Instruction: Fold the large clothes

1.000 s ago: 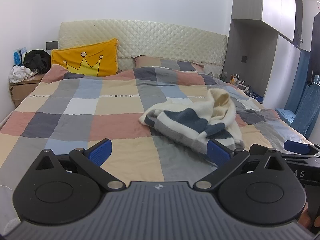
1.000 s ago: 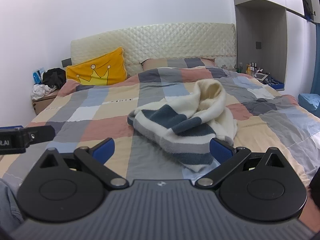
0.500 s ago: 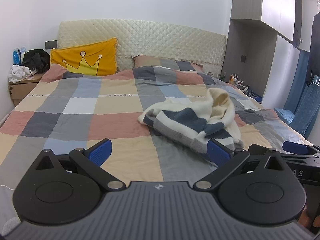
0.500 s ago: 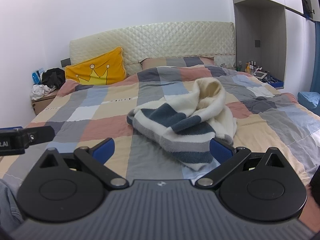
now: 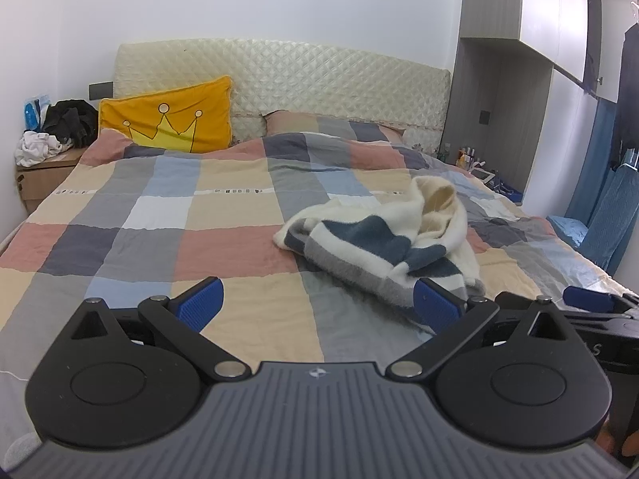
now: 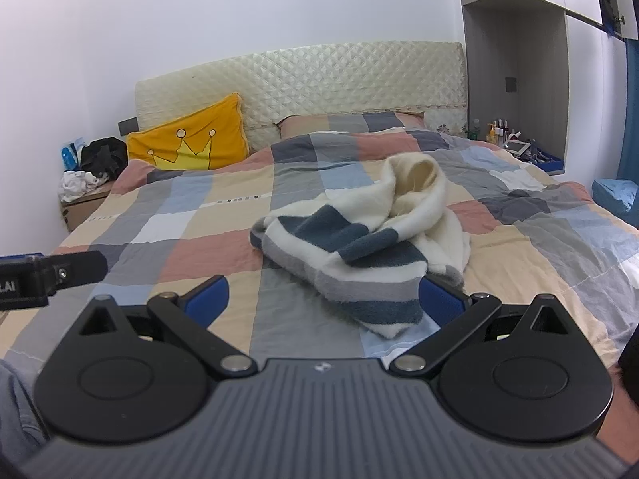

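A crumpled cream sweater [image 5: 383, 243] [image 6: 359, 239] with navy and grey stripes lies in a heap on the checked bedspread [image 5: 199, 215] [image 6: 179, 219], right of the bed's middle. My left gripper [image 5: 317, 307] hovers open over the bed's foot, its right blue fingertip [image 5: 437, 305] close to the sweater's near hem. My right gripper [image 6: 323, 299] is open too, with the sweater's near edge lying between and beyond its fingertips. Neither holds anything. Each gripper shows at the edge of the other's view.
A yellow crown pillow [image 5: 167, 119] [image 6: 187, 139] leans on the quilted headboard [image 5: 279, 80]. A bedside box [image 5: 44, 171] at the left carries clothes. A wardrobe niche [image 6: 515, 92] with bottles stands at the right. Blue fabric [image 5: 611, 215] hangs at the far right.
Both grippers have drifted slightly toward the sweater, mostly the right one; the sweater looks a little nearer in its view. Jaws stay open and the sweater has not moved.
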A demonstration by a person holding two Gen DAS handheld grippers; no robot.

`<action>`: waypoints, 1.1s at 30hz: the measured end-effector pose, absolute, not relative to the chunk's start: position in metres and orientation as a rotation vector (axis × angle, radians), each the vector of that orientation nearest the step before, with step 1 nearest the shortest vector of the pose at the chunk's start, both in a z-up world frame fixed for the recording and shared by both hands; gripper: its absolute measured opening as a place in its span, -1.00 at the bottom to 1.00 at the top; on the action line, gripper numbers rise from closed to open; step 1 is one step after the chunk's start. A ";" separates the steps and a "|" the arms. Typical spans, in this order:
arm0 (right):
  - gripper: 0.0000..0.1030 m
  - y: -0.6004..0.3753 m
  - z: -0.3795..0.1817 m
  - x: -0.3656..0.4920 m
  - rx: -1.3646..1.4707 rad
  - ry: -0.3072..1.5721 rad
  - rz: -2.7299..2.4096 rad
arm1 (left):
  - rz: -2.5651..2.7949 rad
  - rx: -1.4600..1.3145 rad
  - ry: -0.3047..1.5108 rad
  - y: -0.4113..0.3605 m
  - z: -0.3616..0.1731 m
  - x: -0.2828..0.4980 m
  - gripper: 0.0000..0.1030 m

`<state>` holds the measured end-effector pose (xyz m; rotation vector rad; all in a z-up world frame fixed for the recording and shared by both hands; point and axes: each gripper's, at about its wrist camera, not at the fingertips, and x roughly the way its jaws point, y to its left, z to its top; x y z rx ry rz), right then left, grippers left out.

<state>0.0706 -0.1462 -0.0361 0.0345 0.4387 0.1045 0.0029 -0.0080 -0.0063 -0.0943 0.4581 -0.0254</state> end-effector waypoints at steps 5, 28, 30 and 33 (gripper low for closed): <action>1.00 -0.147 -0.037 0.072 0.035 0.442 0.100 | -0.033 -0.094 0.466 -0.008 -0.008 0.004 0.99; 1.00 -0.148 -0.058 0.085 0.051 0.439 0.061 | -0.032 -0.094 0.476 -0.010 -0.031 0.032 0.99; 1.00 -0.150 -0.062 0.091 0.059 0.427 0.050 | -0.039 -0.101 0.476 -0.009 -0.033 0.035 0.99; 1.00 -0.154 -0.068 0.100 0.088 0.424 0.024 | -0.041 -0.101 0.467 -0.010 -0.036 0.047 0.99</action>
